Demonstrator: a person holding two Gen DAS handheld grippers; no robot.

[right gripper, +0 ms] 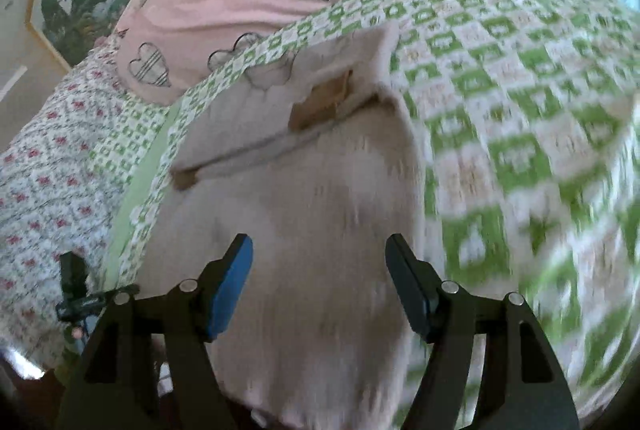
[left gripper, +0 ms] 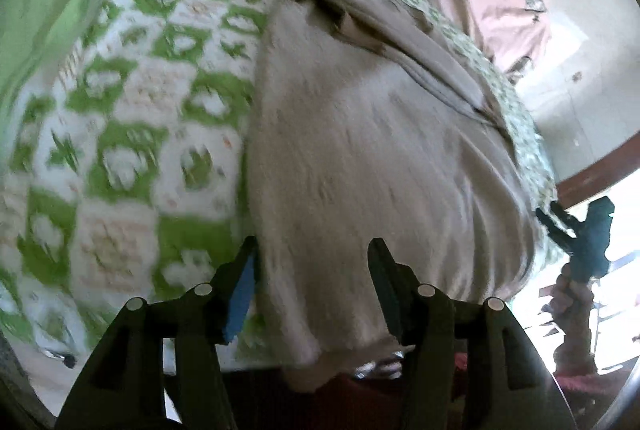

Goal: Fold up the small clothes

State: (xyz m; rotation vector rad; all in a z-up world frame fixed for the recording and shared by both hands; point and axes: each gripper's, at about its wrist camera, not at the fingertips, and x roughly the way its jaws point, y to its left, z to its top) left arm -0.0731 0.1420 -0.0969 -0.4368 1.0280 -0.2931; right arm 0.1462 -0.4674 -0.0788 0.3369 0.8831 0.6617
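Left claw (left gripper: 312,262): fingers spread apart, holding nothing, poised over the near hem of the beige garment (left gripper: 360,150), likely ready to pinch it.
Right claw (right gripper: 318,262): also spread and empty, above the same near end.
Garment: lies lengthwise on the bed, its near edge hanging over the bedside, its far end bunched with one flap already turned over.
Green checked bedspread (left gripper: 140,110): bare cloth on one side of the garment, room to fold.
Pink heart-print pillow (right gripper: 240,2): beyond the far end, limiting reach.
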